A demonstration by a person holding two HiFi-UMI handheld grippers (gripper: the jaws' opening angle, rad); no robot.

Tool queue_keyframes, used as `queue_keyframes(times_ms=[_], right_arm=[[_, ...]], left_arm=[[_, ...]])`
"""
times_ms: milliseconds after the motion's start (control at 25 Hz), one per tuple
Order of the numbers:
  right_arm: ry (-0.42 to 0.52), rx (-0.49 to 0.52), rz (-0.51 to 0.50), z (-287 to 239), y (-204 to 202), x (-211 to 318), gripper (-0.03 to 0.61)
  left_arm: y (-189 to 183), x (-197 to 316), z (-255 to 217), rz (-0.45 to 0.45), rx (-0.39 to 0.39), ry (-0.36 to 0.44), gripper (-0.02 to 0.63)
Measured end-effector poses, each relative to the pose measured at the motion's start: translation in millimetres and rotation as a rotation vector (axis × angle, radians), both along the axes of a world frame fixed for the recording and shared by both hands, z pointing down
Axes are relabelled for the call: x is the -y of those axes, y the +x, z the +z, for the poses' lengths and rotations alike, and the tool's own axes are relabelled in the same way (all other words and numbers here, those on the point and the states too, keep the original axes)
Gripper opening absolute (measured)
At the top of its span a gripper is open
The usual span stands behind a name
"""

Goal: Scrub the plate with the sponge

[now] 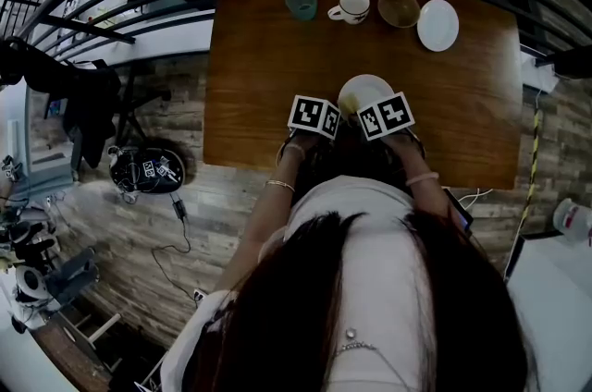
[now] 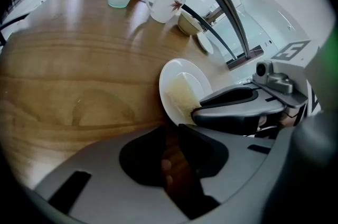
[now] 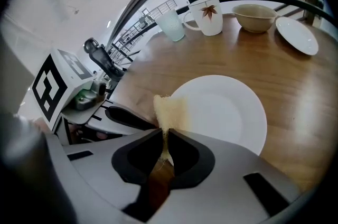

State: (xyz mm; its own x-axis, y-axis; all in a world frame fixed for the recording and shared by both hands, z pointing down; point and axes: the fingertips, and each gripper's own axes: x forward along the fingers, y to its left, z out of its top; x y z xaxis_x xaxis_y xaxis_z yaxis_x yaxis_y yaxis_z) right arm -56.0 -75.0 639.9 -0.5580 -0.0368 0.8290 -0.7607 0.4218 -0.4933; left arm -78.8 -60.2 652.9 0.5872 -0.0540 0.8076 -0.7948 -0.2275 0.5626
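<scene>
Nearest me, my right gripper (image 3: 165, 136) pinches the sponge (image 3: 169, 112), which rests on the left rim of the white plate (image 3: 227, 112). My left gripper (image 2: 170, 130) holds nothing; its jaws are nearly pressed together, tips at that plate's rim. At the far edge of the table (image 3: 296, 80) stand one cup (image 3: 171, 25), one mug (image 3: 208, 16), one bowl (image 3: 256, 17) and one small plate (image 3: 298, 35). Only the head view looks down into them, too small to tell their contents.

I count two white plates on one table (image 1: 259, 76): the near plate (image 1: 365, 91) and the far plate (image 1: 437, 24). There is one mug (image 1: 351, 6), one green cup (image 1: 301, 2), one bowl (image 1: 399, 7) and one sponge (image 3: 169, 110). There are two grippers, the left gripper (image 2: 171, 130) and the right gripper (image 3: 165, 133). The floor clutter (image 1: 143, 168) is too small for me to count.
</scene>
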Motion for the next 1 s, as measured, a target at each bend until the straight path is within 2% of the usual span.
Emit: queue_keyframes(times_ms=[120, 240, 520, 680, 800, 1000], right_arm=[[-0.013, 0.018, 0.029, 0.6, 2.6, -0.3, 0.058], [-0.009, -0.009, 0.06, 2.8, 17.4, 2.4, 0.058], [0.049, -0.15, 0.139, -1.6, 83.6, 23.8, 0.058], [0.054, -0.142, 0.238, -5.5, 112.0, 32.3, 0.058], [0.047, -0.133, 0.248, -6.2, 111.1, 29.8, 0.058], [0.022, -0.114, 0.145, -0.3, 77.9, 11.8, 0.058]], left_arm=[[-0.2, -0.6, 0.5, 0.001, 0.005, -0.006, 0.089], [-0.5, -0.7, 1.9, 0.003, 0.009, -0.013, 0.089], [-0.8, 1.3, 2.4, -0.002, 0.008, -0.018, 0.089], [0.4, 0.4, 2.7, -0.005, 0.011, -0.019, 0.089], [-0.5, 0.8, 2.6, -0.006, 0.011, -0.019, 0.087], [-1.3, 1.5, 4.0, -0.006, 0.008, -0.031, 0.087]])
